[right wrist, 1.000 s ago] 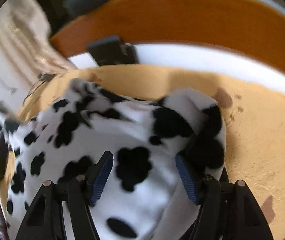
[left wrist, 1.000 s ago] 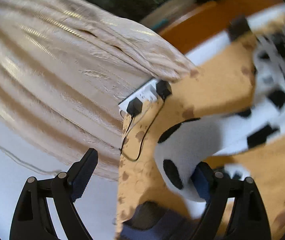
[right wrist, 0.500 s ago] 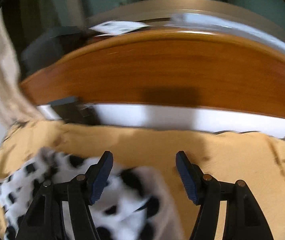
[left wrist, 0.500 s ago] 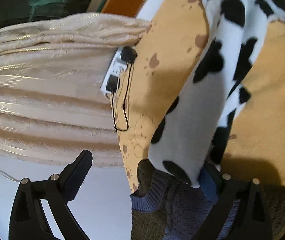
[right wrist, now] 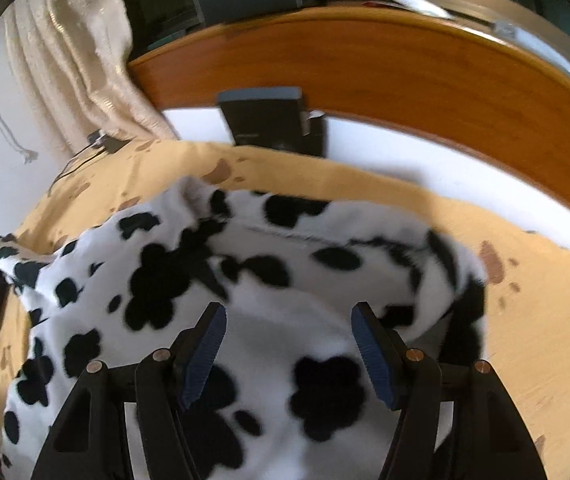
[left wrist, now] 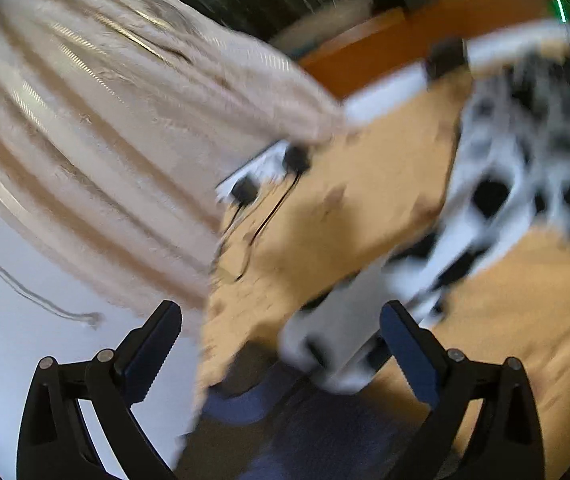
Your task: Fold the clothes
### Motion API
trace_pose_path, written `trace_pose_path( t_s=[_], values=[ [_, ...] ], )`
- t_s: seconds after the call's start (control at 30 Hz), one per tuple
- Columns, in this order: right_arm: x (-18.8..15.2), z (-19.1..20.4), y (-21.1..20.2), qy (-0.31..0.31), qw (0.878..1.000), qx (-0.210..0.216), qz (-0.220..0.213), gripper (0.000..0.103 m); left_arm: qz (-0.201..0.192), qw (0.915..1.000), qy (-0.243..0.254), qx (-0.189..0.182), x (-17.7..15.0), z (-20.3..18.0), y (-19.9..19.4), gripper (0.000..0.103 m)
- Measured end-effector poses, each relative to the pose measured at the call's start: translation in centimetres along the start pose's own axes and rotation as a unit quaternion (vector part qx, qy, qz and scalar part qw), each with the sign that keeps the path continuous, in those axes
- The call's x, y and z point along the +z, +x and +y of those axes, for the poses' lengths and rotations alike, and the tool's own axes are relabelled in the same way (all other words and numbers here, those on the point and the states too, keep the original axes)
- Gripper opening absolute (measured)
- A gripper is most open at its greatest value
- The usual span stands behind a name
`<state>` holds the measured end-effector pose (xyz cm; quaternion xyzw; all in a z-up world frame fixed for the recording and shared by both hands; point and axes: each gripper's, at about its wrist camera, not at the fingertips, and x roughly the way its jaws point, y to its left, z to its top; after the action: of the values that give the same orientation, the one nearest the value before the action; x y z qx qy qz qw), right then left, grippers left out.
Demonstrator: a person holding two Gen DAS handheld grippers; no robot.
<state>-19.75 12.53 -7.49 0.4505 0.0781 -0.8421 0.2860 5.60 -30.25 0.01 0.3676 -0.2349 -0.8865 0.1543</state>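
left tongs point(left wrist: 281, 336) gape wide, a limp end of the cow-print fleece garment point(right wrist: 245, 280) lying loose between the jaws; right tongs point(right wrist: 289, 340) hover part open above its body, spread on the yellow bed sheet point(right wrist: 525, 320); judged mid-fold, next a fresh grip on an edge; left view blurred, far edges cut off

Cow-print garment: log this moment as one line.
cow-print garment: spread on yellow bedsheet | left hand-held gripper: open, garment end between jaws | right hand-held gripper: open over garment
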Motion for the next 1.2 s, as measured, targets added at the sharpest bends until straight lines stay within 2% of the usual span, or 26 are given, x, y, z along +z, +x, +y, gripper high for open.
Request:
trace_pose_path(
  t_s=[0.1,0.17,0.27,0.37,0.43,0.57,0.7,0.87,1.07,1.2],
  values=[
    [-0.9,1.2,1.3,-0.019,0.999,-0.025,0.024,0.067,-0.051,0.9915,-0.065,-0.100,3.3,-1.7,-0.4,0.101],
    [-1.4,1.3,1.5,-0.029,0.998,-0.058,0.026,0.067,-0.077,0.9775,-0.099,-0.170,5.8,-3.3,0.0,0.101],
    [-1.7,-0.3,1.7,-0.009,0.995,-0.093,0.025,0.067,-0.072,0.9628,-0.103,-0.240,10.0,-8.2,3.0,0.101],
    [-1.3,-2.2,1.9,0.005,0.990,-0.137,0.021,0.067,-0.047,0.9586,-0.080,-0.269,13.5,-13.8,6.7,0.101],
    [-0.7,-3.5,2.3,0.016,0.986,-0.163,0.014,0.067,-0.017,0.9606,-0.062,-0.271,15.6,-17.7,9.8,0.101],
    [0.6,-5.2,3.1,0.046,0.985,-0.165,-0.004,0.067,0.041,0.9634,-0.088,-0.250,18.2,-21.1,15.2,0.101],
    [1.7,-5.2,4.0,0.034,0.982,-0.187,-0.015,0.067,0.068,0.9650,-0.140,-0.211,19.3,-21.5,19.0,0.101],
    [3.0,-5.7,5.2,0.032,0.982,-0.187,-0.017,0.067,0.083,0.9653,-0.157,-0.192,19.1,-21.3,20.6,0.102],
    [2.4,-5.9,3.7,0.035,0.987,-0.152,-0.030,0.069,0.070,0.9690,-0.159,-0.176,18.1,-20.4,18.2,0.103],
    [0.2,-4.4,-1.9,0.015,0.987,-0.144,-0.070,0.069,0.032,0.9702,-0.153,-0.185,17.2,-19.2,13.8,0.103]
  ],
)
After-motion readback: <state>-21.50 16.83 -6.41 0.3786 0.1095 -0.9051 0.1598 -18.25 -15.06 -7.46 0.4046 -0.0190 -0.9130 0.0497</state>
